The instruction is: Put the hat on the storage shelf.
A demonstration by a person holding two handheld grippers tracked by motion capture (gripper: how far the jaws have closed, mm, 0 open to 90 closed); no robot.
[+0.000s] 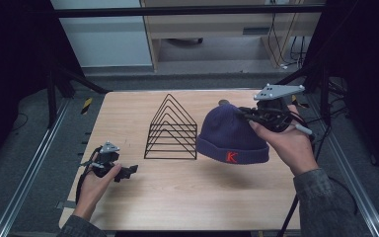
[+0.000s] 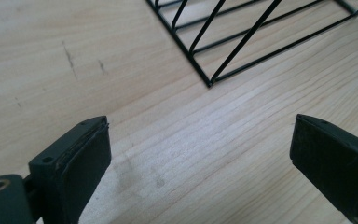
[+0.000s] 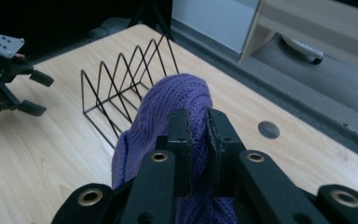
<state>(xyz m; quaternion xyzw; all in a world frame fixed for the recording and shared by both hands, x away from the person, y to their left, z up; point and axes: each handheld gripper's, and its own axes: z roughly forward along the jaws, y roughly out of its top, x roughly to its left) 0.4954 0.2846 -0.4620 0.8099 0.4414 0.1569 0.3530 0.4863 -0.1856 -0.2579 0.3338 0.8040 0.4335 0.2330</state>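
A purple knit beanie (image 1: 227, 133) with a red letter on its cuff hangs just above the wooden table (image 1: 177, 197). My right gripper (image 1: 244, 114) is shut on its crown from the right. In the right gripper view the jaws (image 3: 198, 116) pinch a fold of the purple knit (image 3: 168, 100). A black wire rack (image 1: 171, 129) of triangular dividers stands left of the beanie. Near the table's front left, my left gripper (image 1: 131, 170) is open and points toward the rack. In its own view the jaws (image 2: 200, 135) stand wide over bare wood, and the rack's corner (image 2: 242, 37) lies beyond.
A round hole (image 3: 268, 129) sits in the tabletop near the far edge. A wooden cabinet (image 1: 227, 29) and cables stand on the floor behind the table. Metal rails (image 1: 29, 168) run along both sides. Bare wood lies in front of the rack and beanie.
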